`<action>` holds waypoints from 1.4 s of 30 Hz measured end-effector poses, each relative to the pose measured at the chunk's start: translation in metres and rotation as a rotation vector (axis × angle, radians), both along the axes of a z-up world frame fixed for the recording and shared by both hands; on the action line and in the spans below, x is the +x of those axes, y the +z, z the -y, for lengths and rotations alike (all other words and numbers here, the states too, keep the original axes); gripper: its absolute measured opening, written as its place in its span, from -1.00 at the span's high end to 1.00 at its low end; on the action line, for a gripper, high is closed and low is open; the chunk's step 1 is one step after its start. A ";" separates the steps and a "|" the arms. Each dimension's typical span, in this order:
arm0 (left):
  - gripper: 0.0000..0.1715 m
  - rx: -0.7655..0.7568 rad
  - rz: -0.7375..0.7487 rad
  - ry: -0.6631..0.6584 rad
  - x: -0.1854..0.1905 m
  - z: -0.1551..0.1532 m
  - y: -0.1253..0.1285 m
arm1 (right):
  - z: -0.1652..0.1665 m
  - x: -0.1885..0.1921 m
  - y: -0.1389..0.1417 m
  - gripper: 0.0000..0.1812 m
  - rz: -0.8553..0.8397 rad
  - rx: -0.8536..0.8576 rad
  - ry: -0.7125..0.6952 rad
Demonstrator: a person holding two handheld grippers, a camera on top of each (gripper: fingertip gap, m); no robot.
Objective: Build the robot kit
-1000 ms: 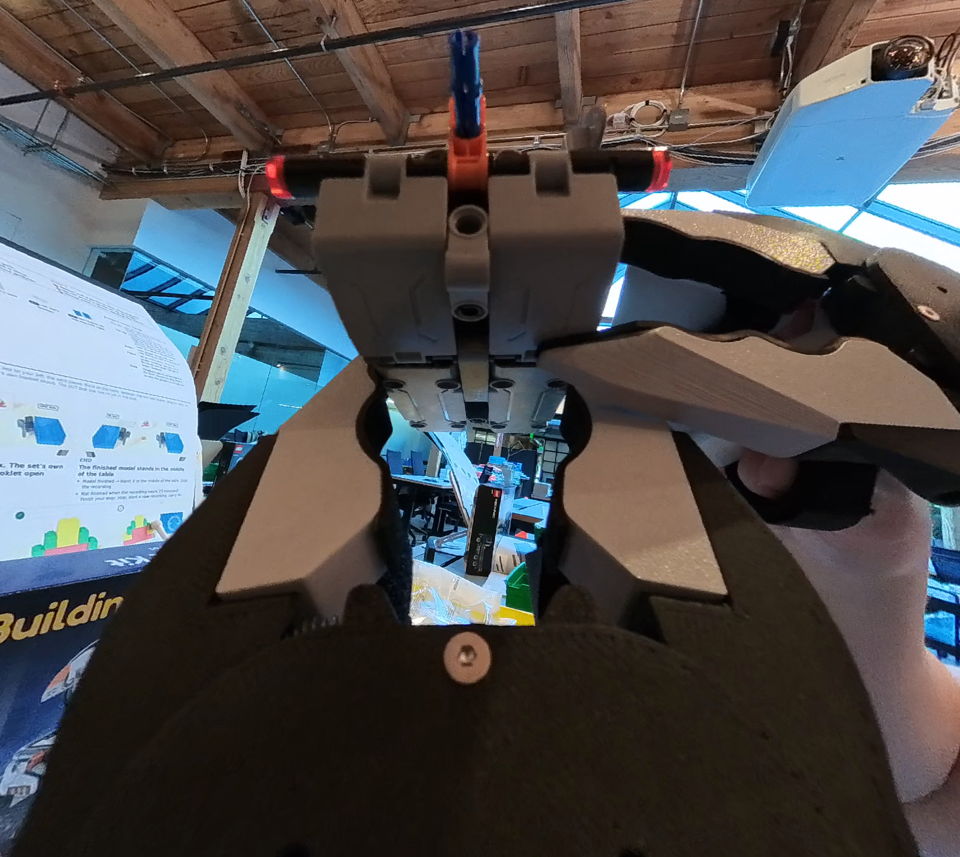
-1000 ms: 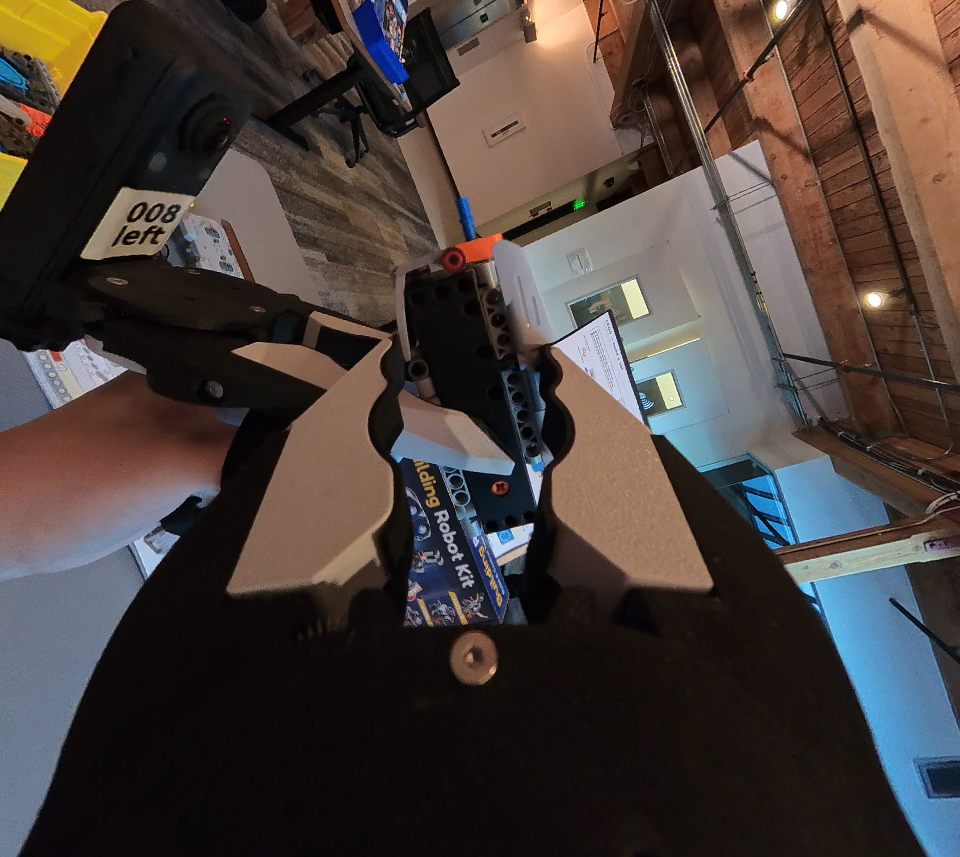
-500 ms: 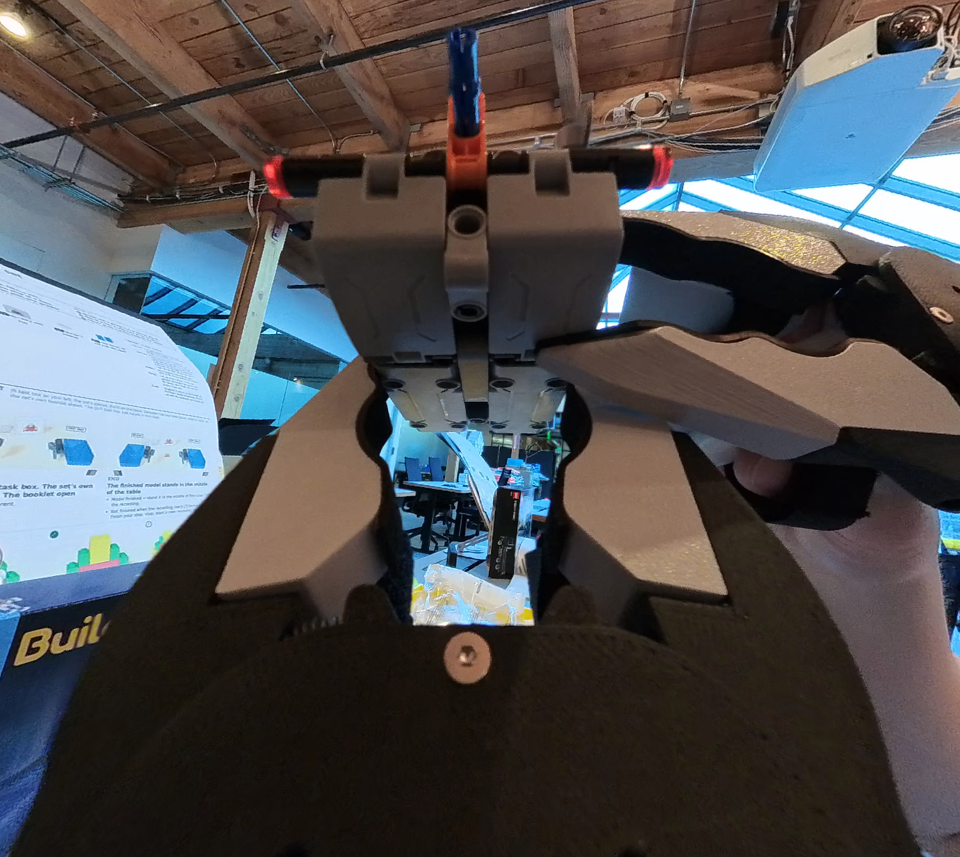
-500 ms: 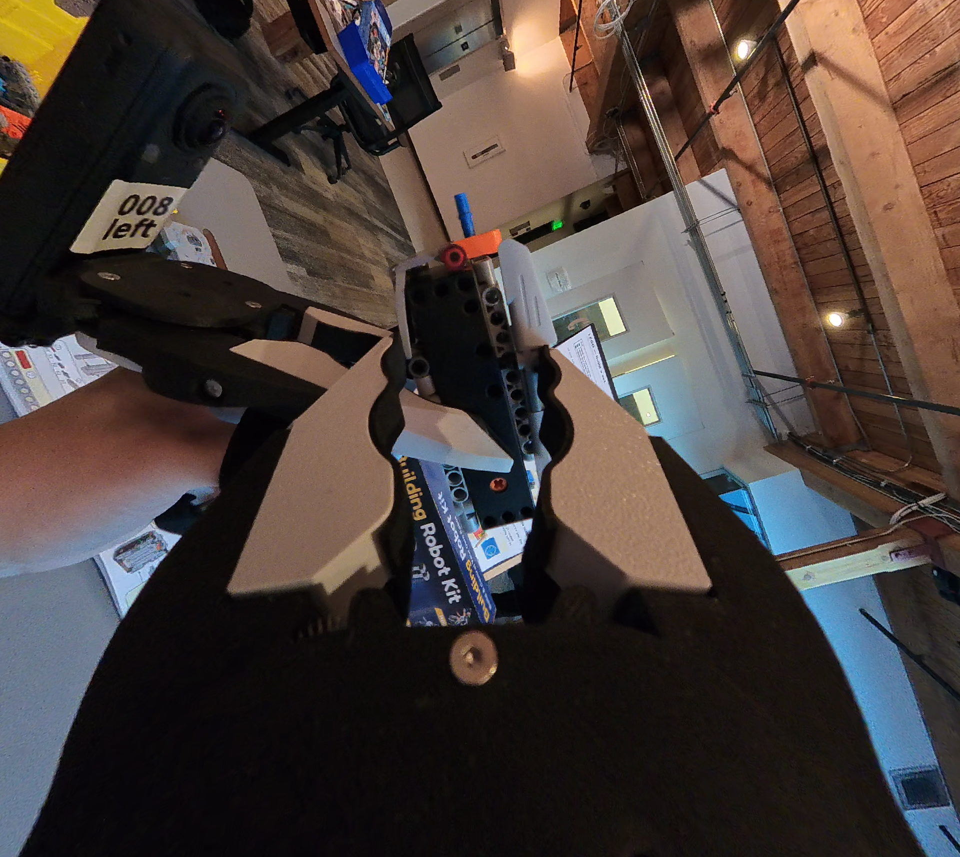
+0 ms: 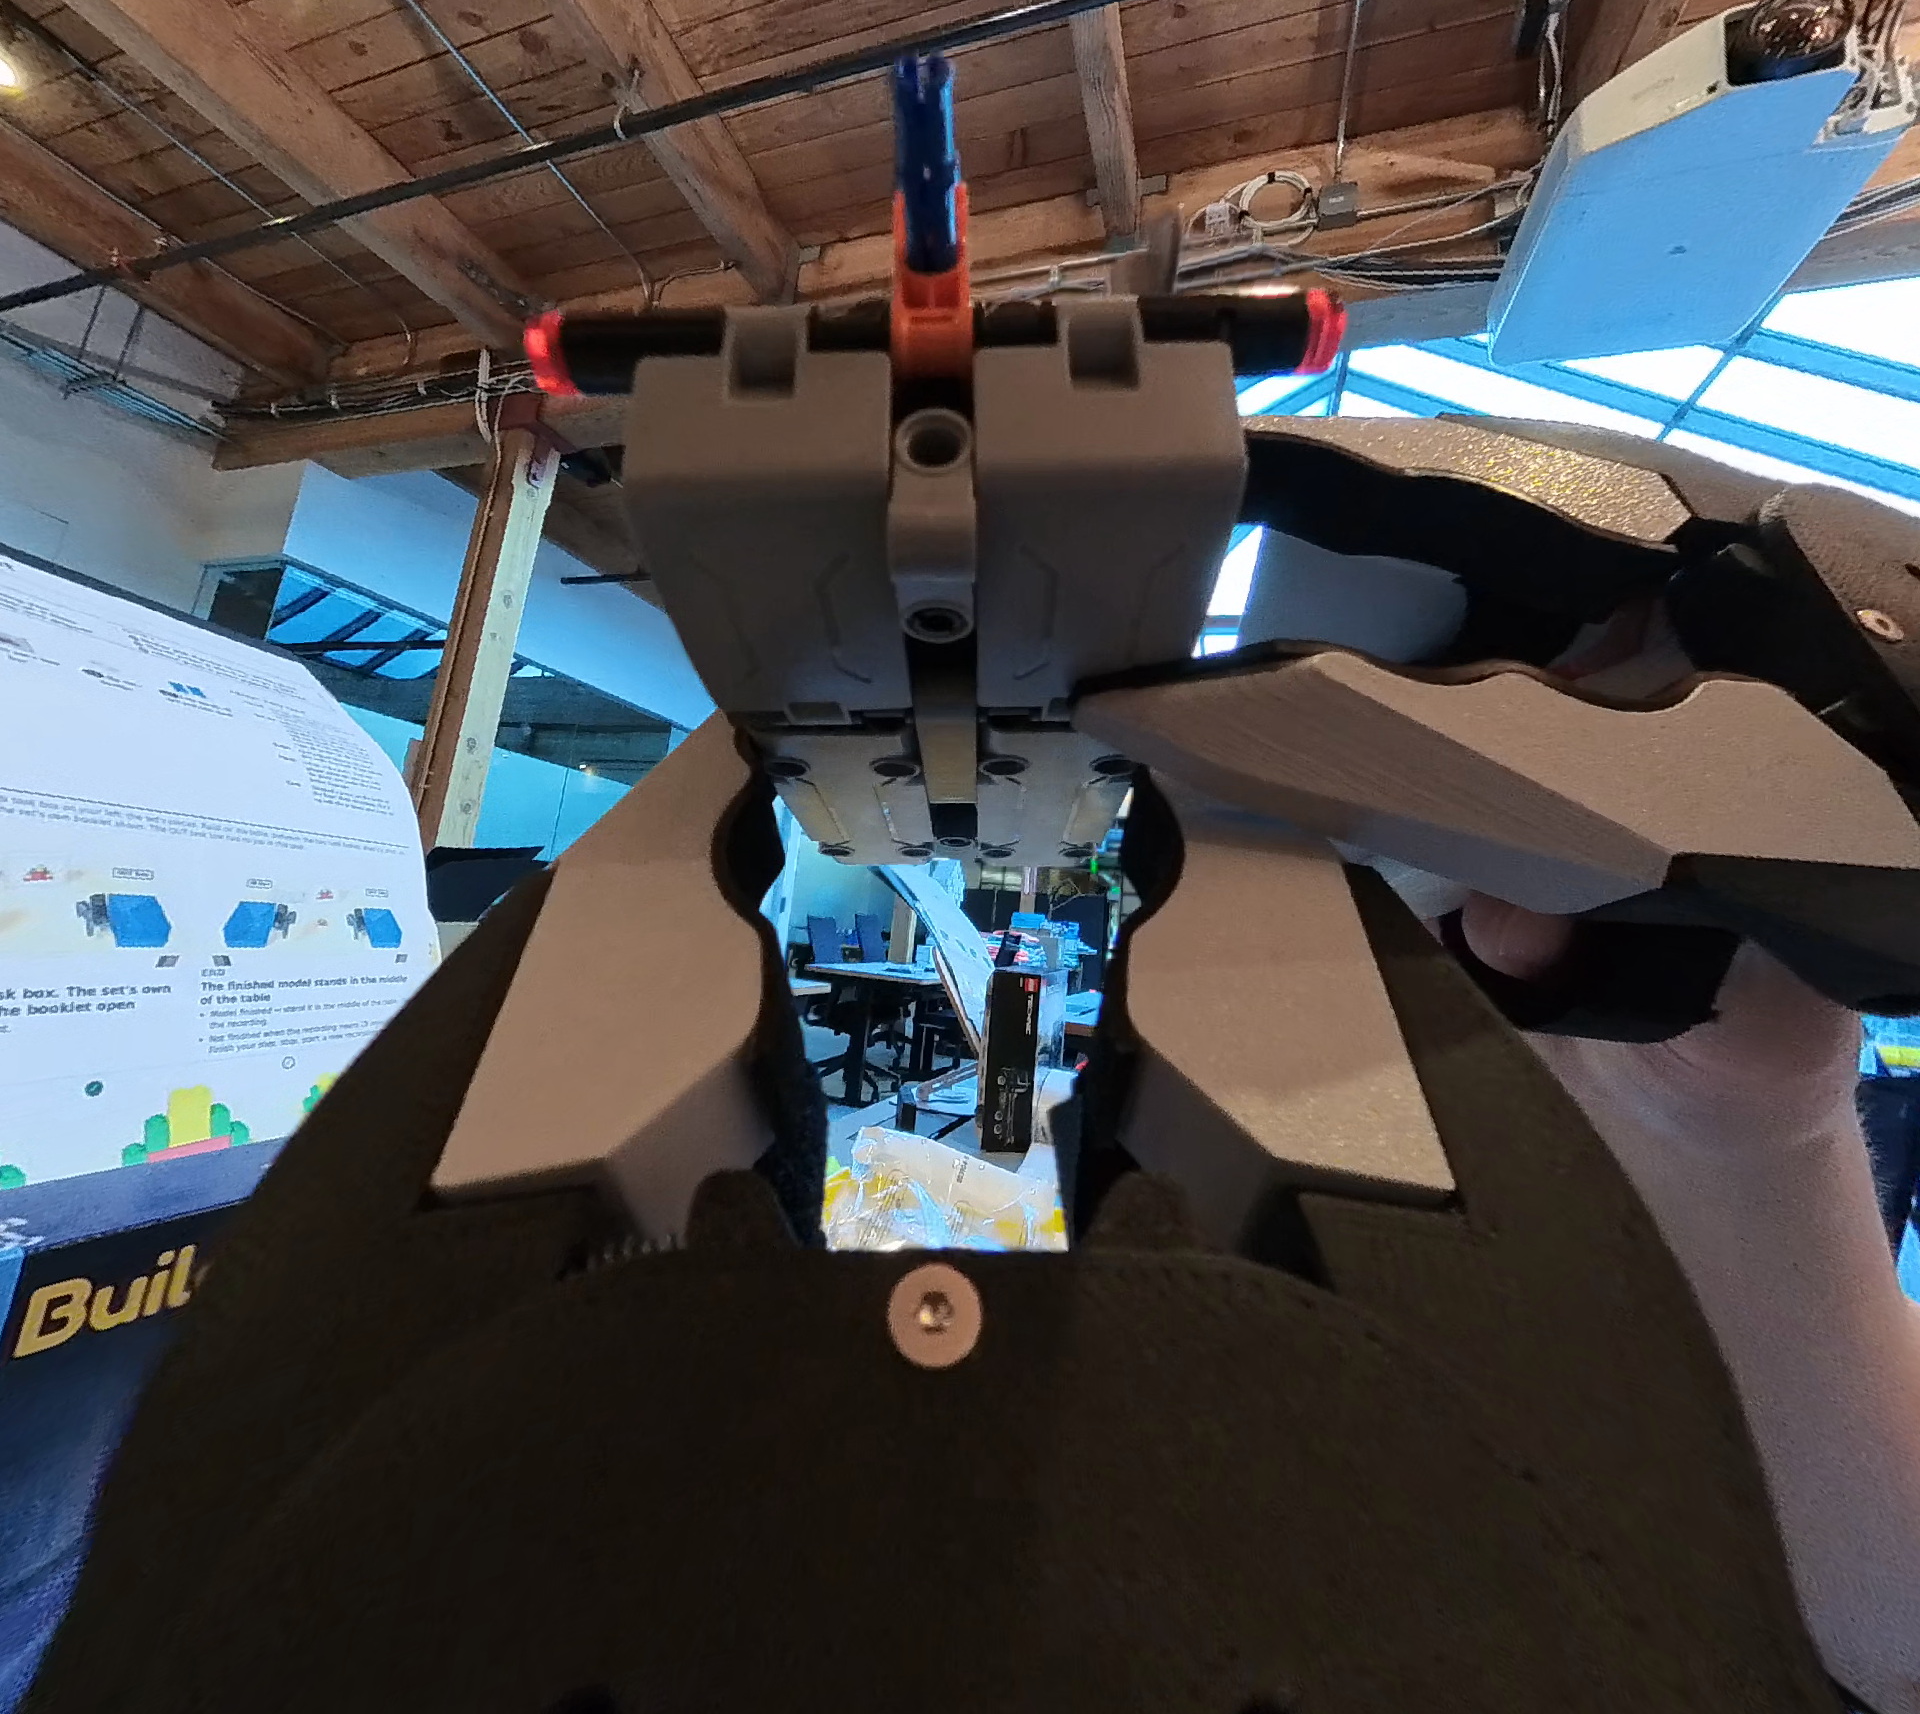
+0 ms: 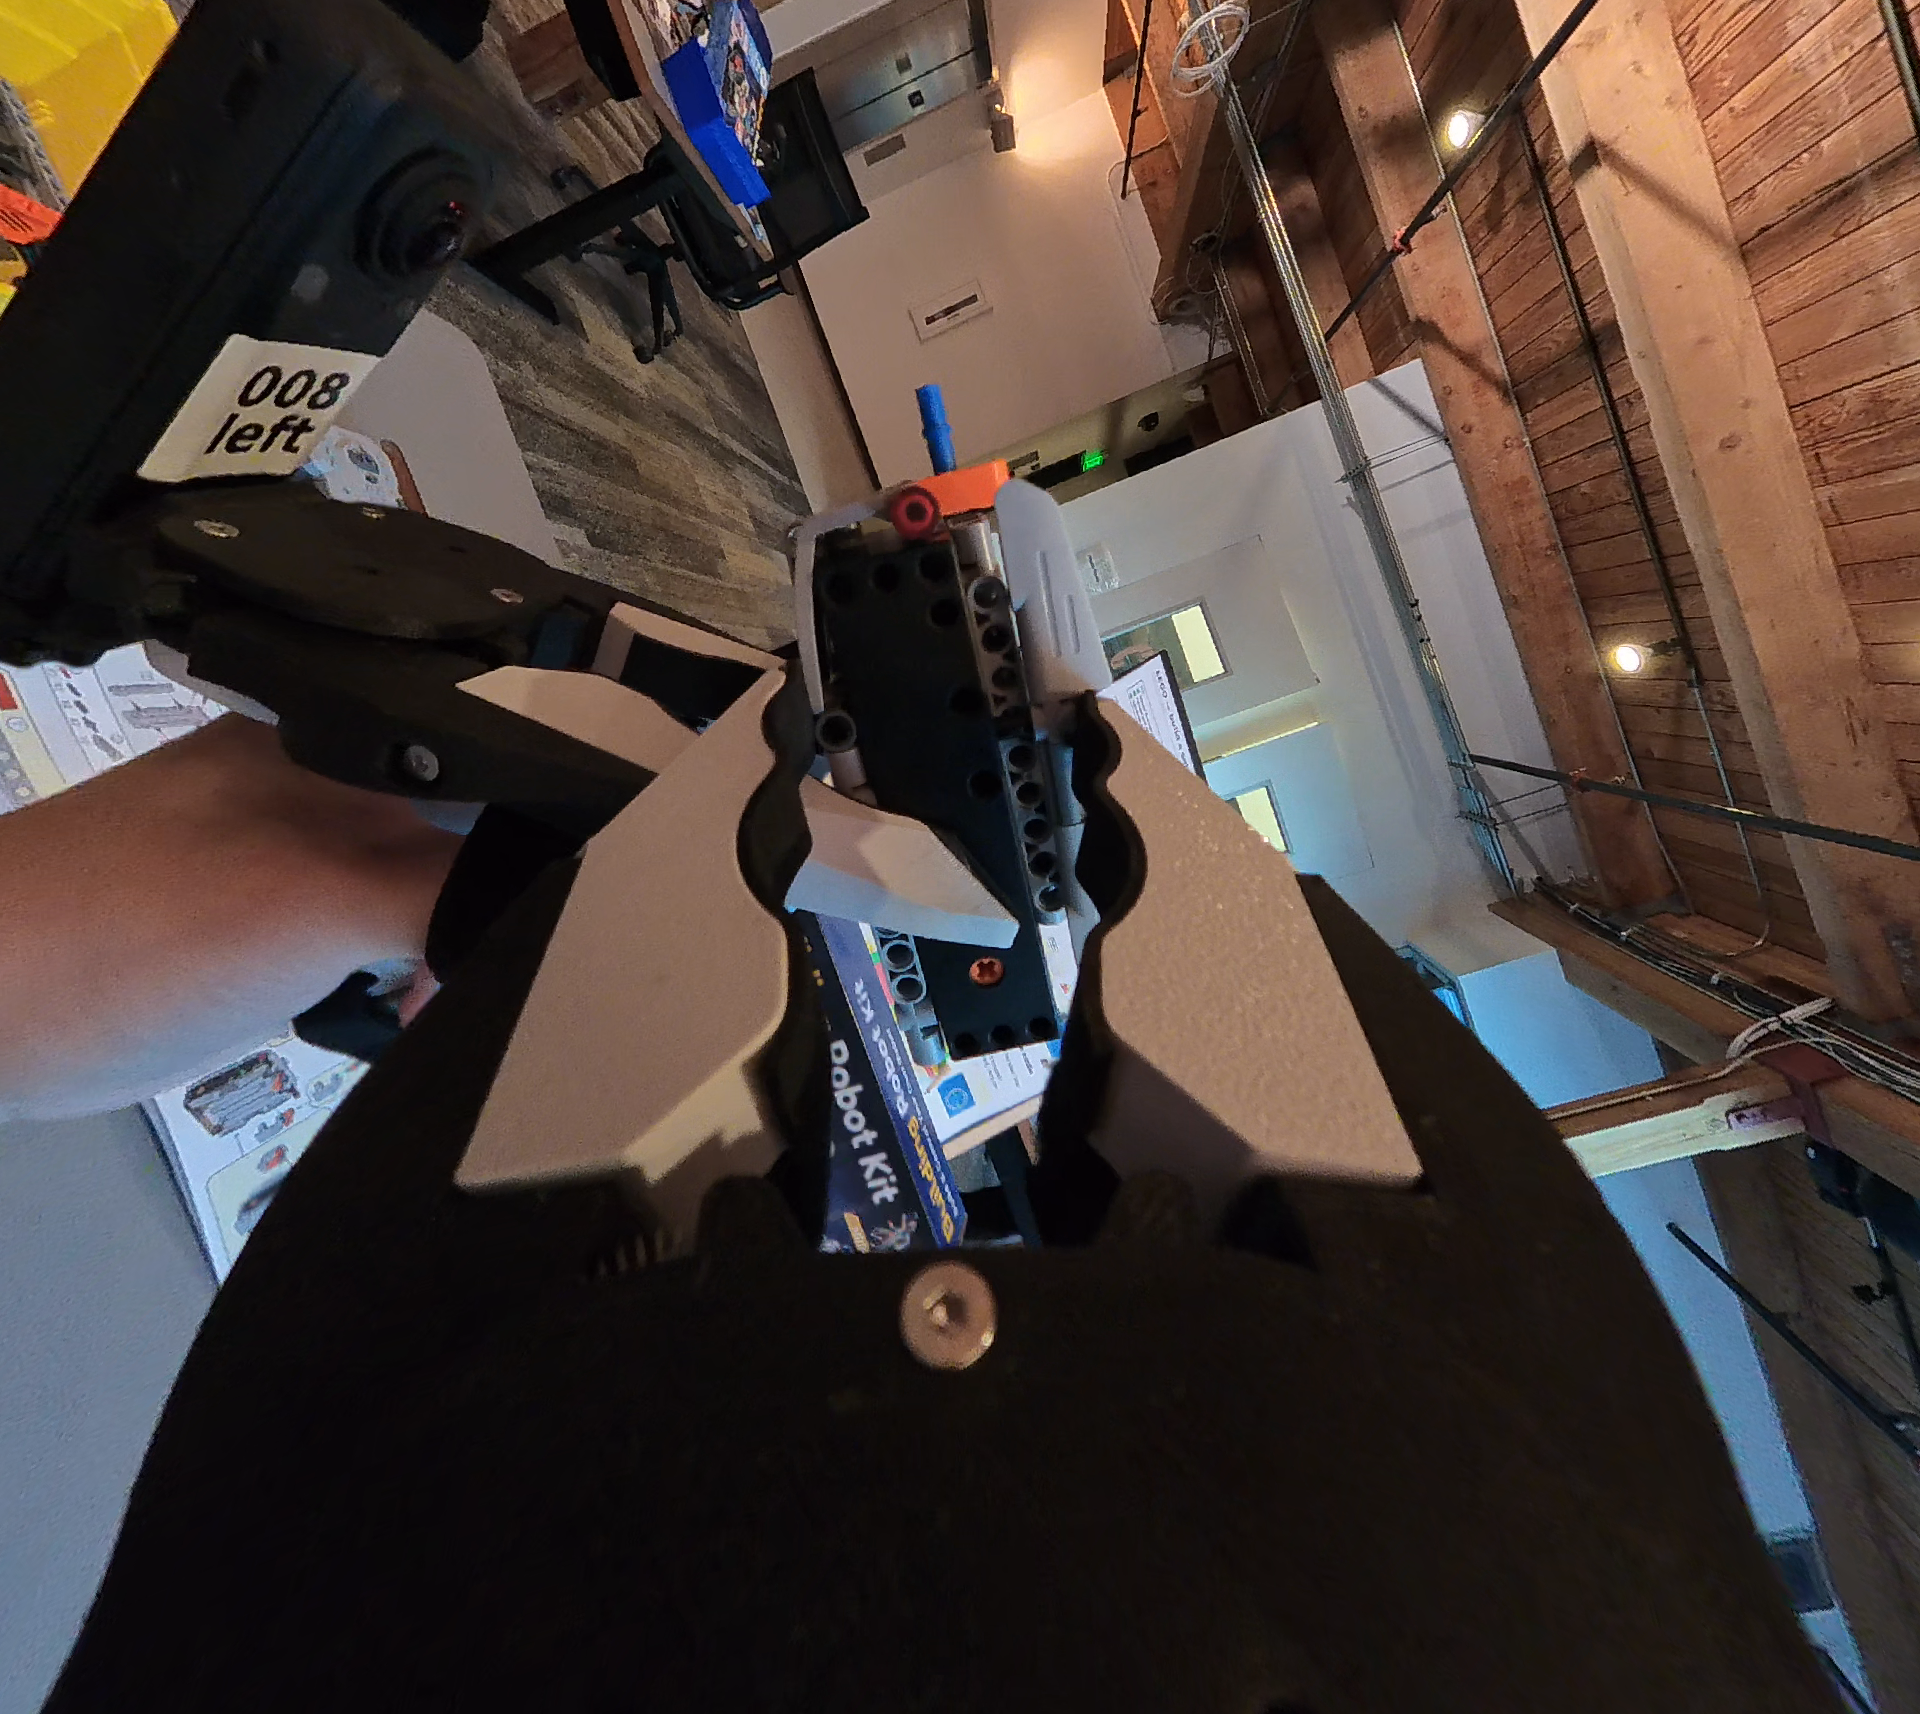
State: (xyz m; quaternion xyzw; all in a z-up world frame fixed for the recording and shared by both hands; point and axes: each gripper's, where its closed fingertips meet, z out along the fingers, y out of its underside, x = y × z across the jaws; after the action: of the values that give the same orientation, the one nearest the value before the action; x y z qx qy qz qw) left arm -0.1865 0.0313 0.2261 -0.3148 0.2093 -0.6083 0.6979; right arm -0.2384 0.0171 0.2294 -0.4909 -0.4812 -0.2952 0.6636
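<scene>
Both grippers hold one brick-built model up in the air. In the left wrist view its grey panelled face [image 5: 790, 542] points at the camera. A black axle with red ends [image 5: 545, 339] crosses its top, and an orange piece [image 5: 930, 314] there carries a blue pin [image 5: 923, 147]. My left gripper [image 5: 940, 791] is shut on the model's lower end. The right gripper's finger [image 5: 1351, 750] reaches in from the right and presses on the model. In the right wrist view my right gripper [image 6: 935, 760] is shut on the model's black holed side [image 6: 925, 677]. The left gripper's finger [image 6: 894, 864] comes in from the left.
A printed instruction sheet [image 5: 156, 833] stands over a dark blue kit box [image 5: 83, 1301] at the left. Clear bags of yellow parts [image 5: 935, 1186] lie below. A projector [image 5: 1683, 189] hangs from the wooden ceiling. A yellow bin [image 6: 62, 33] and desks stand on the floor. There is about 5 centimetres between the tips of the two grippers.
Both grippers and the model have shifted and tilted slightly together, so the background has slid in both views. The grip on the model is the same.
</scene>
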 end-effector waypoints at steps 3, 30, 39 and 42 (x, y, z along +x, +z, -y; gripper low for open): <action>0.26 0.007 0.008 0.000 -0.001 0.001 0.000 | 0.001 -0.001 0.000 0.47 -0.010 0.011 0.010; 0.25 0.050 -0.034 0.056 0.001 0.000 -0.003 | 0.001 0.001 -0.005 0.46 0.032 -0.003 0.026; 0.26 0.052 -0.025 0.076 -0.002 0.000 -0.001 | 0.003 -0.001 -0.002 0.48 0.018 0.055 0.038; 0.25 0.059 -0.032 0.084 -0.002 0.000 -0.001 | 0.003 -0.002 -0.002 0.48 0.037 0.057 0.032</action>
State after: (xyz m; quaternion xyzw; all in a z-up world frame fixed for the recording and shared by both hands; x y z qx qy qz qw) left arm -0.1884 0.0313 0.2246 -0.3121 0.2251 -0.5670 0.7283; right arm -0.2402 0.0140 0.2273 -0.4584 -0.4923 -0.3072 0.6732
